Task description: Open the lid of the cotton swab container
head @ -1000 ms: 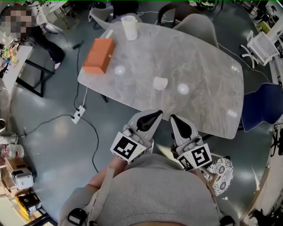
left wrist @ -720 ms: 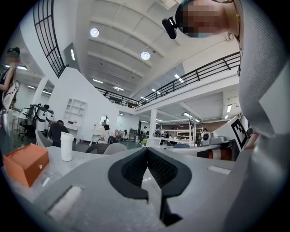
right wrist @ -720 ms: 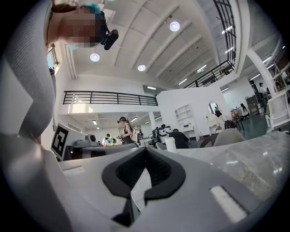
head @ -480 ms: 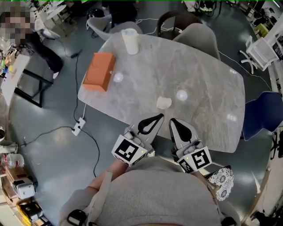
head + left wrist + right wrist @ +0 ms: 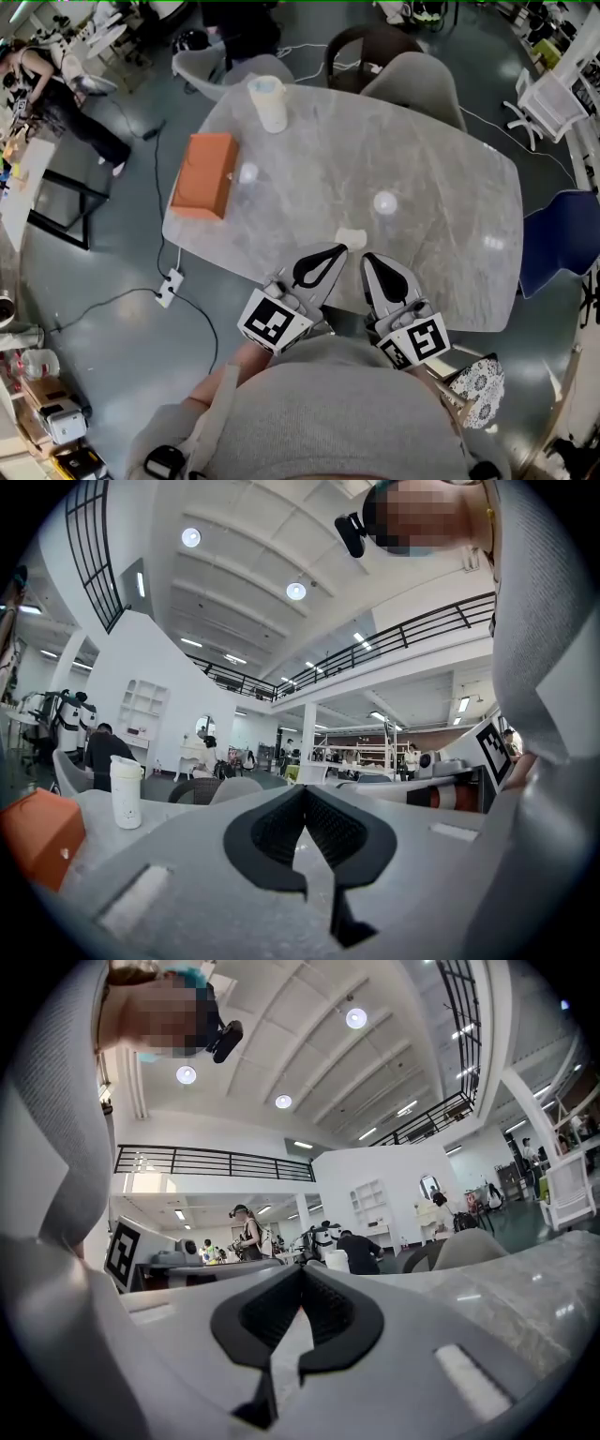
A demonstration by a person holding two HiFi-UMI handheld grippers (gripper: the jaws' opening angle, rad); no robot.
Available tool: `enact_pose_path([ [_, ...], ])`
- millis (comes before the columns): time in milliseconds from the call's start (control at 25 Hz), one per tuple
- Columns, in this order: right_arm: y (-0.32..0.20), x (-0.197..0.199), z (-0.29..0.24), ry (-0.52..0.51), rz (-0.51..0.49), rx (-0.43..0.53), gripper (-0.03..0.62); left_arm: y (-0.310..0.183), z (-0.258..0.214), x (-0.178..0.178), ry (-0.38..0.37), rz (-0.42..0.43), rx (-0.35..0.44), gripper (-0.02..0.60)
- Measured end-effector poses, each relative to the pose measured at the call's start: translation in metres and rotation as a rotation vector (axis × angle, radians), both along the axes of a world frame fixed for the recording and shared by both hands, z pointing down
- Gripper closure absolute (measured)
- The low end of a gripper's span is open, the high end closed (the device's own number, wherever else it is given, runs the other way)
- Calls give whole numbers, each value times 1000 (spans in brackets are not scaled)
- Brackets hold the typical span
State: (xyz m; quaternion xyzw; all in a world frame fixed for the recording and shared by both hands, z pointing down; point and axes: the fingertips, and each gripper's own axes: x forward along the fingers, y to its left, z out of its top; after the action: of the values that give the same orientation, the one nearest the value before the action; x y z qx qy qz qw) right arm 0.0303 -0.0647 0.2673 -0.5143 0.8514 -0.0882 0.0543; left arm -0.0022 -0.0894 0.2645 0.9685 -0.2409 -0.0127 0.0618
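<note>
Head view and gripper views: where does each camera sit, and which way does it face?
Head view: on the person's head, facing steeply down at the table, left gripper, right gripper and grey-clad torso.
Left gripper view: on that gripper, facing across the table past shut jaws; grey clothing at right.
Right gripper view: the same, mirrored; grey clothing at left.
Shared: head and left gripper views show the orange box and white cup.

- You'll find no word, brand name or number that can be read in any view.
- The only print is a black-and-white square marker on the cube of your left gripper (image 5: 336,251), at 7 o'clock, and another on your right gripper (image 5: 368,260), at 5 o'clock. Both are patterns without letters.
</note>
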Motion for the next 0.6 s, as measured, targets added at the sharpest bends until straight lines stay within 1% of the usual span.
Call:
enact_pose_path([
  [120, -4, 1, 3, -1, 6, -14, 595, -4, 6, 2, 16, 4, 1, 583],
  [280, -7, 4, 7, 2, -3, -29, 595, -6, 12, 6, 11, 2, -8, 583],
  [440, -7, 10, 3, 2, -14, -24, 595, -7, 8, 8, 2, -18, -26, 583],
  [600, -9, 16, 1, -21, -46, -26, 595, -7, 6, 11, -10, -55, -29, 583],
])
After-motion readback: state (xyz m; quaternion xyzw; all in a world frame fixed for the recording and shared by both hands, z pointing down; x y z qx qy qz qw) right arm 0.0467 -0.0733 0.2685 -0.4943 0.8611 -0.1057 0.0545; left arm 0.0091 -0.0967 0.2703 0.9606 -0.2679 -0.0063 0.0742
